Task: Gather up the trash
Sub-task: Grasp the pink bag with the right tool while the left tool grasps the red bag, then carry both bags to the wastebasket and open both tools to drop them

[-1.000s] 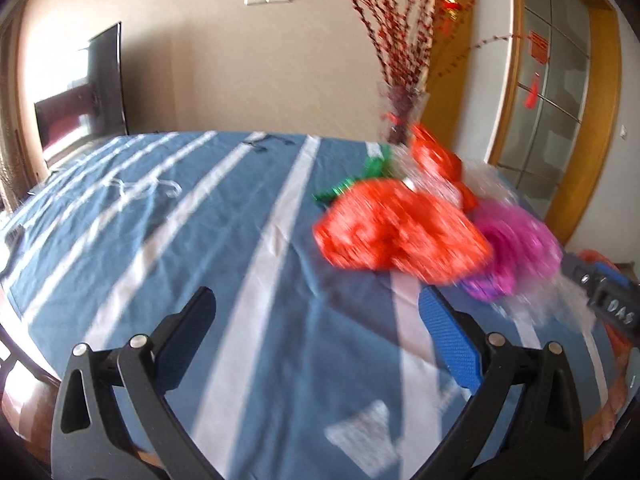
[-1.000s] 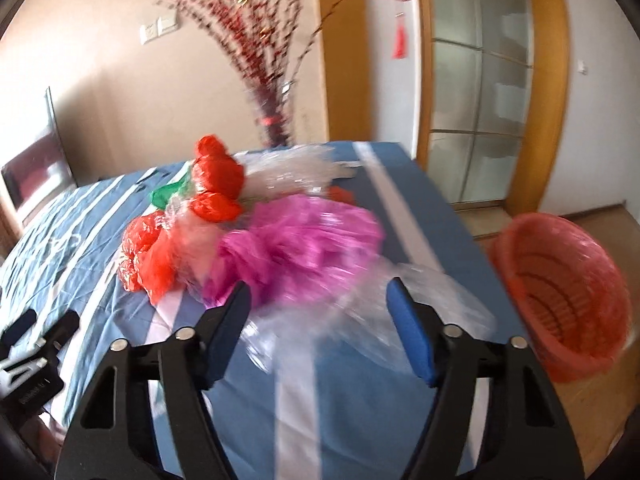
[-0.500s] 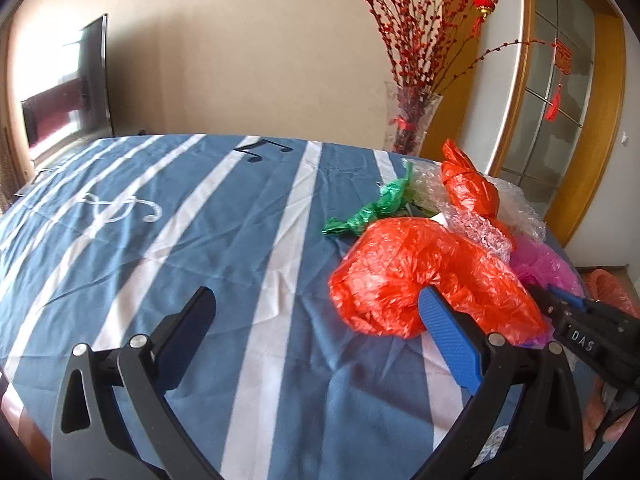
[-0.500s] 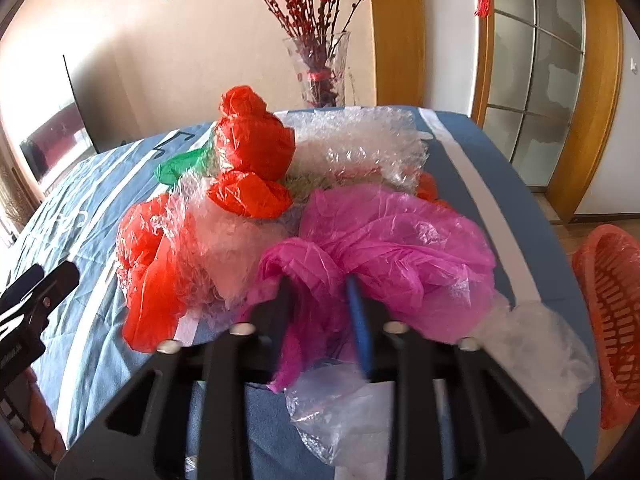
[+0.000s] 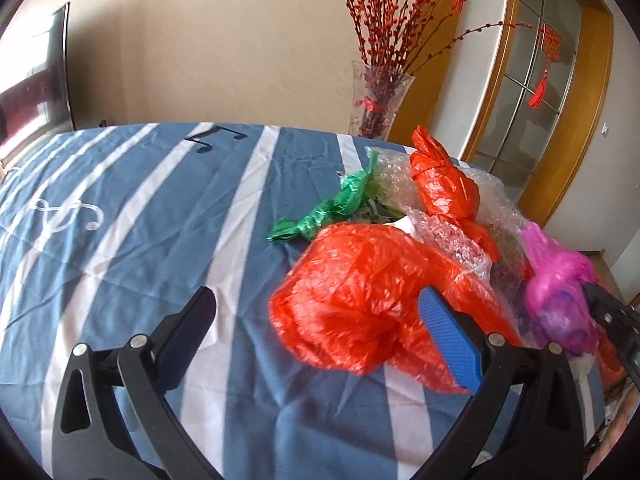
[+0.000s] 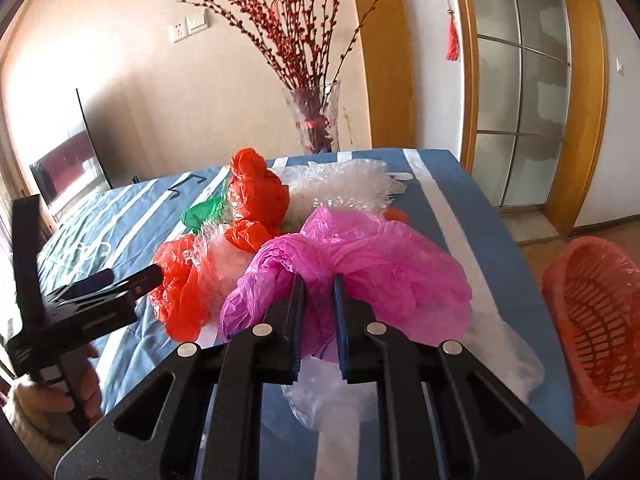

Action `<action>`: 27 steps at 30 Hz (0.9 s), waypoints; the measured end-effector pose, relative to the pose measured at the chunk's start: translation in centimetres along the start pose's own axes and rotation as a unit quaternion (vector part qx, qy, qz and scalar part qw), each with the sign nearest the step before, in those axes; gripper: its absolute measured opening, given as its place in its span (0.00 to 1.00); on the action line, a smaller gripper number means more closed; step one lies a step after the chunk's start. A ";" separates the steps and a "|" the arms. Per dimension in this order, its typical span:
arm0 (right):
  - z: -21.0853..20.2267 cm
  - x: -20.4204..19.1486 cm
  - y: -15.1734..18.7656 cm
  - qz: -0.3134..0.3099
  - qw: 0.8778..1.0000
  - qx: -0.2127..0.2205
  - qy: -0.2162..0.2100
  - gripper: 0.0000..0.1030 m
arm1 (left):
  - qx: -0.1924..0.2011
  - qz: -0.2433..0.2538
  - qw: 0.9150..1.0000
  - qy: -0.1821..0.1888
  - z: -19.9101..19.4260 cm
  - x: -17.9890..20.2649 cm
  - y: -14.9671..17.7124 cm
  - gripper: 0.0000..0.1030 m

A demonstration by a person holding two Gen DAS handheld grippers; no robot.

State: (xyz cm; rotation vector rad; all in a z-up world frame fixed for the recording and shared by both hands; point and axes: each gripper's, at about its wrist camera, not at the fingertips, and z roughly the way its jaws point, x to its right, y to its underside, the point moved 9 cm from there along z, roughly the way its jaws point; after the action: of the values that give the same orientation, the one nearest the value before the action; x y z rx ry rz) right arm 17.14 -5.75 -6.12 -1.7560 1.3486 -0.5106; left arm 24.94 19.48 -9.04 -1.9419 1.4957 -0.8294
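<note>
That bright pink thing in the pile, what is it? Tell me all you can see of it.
The pink plastic bag is thin, glossy, translucent film, crumpled into a loose puffy bunch. It lies on the blue striped tablecloth at the pile's near edge, against clear plastic wrap. The right gripper has just been closing and now pinches a fold of it.

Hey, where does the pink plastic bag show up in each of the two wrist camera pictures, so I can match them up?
Left wrist view: the pink bag is at the far right edge, behind the big red bag.
Right wrist view: the pink bag sits in the centre, with the right gripper shut on it.
Shared landmark: the glass vase of red branches at the table's far end.
</note>
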 end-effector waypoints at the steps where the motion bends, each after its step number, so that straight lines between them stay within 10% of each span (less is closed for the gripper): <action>1: -0.2 0.3 0.1 0.003 1.000 -0.001 0.001 0.14 | -0.006 0.000 1.000 0.001 0.4 0.1 0.1 0.96; 4: -0.3 0.9 0.3 0.011 1.000 -0.005 0.004 0.14 | -0.031 -0.005 0.999 0.014 1.7 0.6 0.7 0.93; 14: -1.3 2.6 1.0 0.029 1.000 -0.008 0.011 0.14 | -0.054 -0.020 0.997 0.055 1.4 1.7 2.5 0.34; 27: -5.3 5.4 1.0 0.026 0.998 0.031 0.040 0.14 | -0.008 -0.004 0.998 0.056 -4.7 2.6 1.1 0.31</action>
State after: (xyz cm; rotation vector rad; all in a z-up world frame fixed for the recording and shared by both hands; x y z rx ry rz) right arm 14.45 -12.74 -4.85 -1.6611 1.4150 -0.5946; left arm 21.23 16.43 -6.43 -1.9423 1.5645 -0.9454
